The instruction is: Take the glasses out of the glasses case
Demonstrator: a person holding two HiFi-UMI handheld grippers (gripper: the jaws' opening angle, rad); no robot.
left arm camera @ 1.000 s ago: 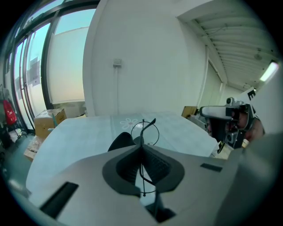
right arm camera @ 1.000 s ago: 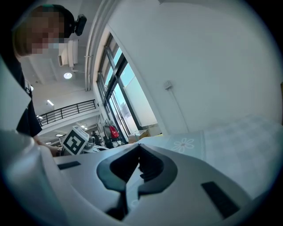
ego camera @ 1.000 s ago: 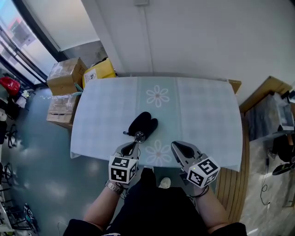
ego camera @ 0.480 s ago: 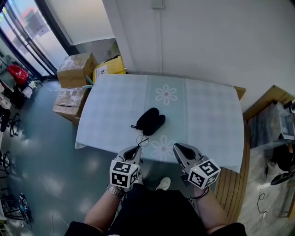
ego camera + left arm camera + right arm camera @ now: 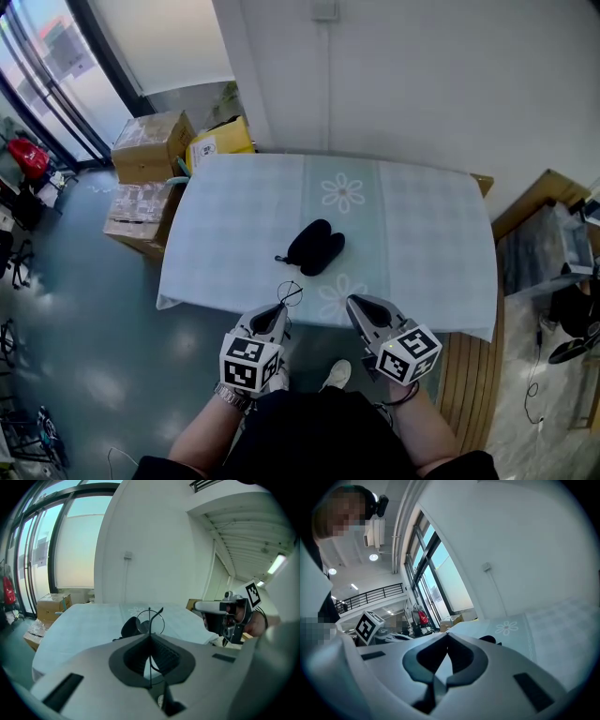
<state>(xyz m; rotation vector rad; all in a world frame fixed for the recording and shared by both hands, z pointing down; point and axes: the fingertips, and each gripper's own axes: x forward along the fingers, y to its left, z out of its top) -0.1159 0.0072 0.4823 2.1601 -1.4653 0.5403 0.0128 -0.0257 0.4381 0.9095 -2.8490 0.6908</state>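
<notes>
One pair of glasses [image 5: 290, 293] sat pinched in your left gripper [image 5: 277, 310], near the single black case [image 5: 315, 247]; your right gripper [image 5: 354, 304] was closed and empty.

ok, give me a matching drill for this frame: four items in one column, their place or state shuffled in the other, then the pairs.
Items:
1. glasses
2. glasses case
3. right gripper
4. cardboard boxes

Place or state:
A. on the floor beside the table
B. shut, with nothing between its jaws
C. clamped in the shut jaws of the left gripper
D. lying on the table

Pairs: 1-C, 2-D, 3-B, 4-A
</notes>
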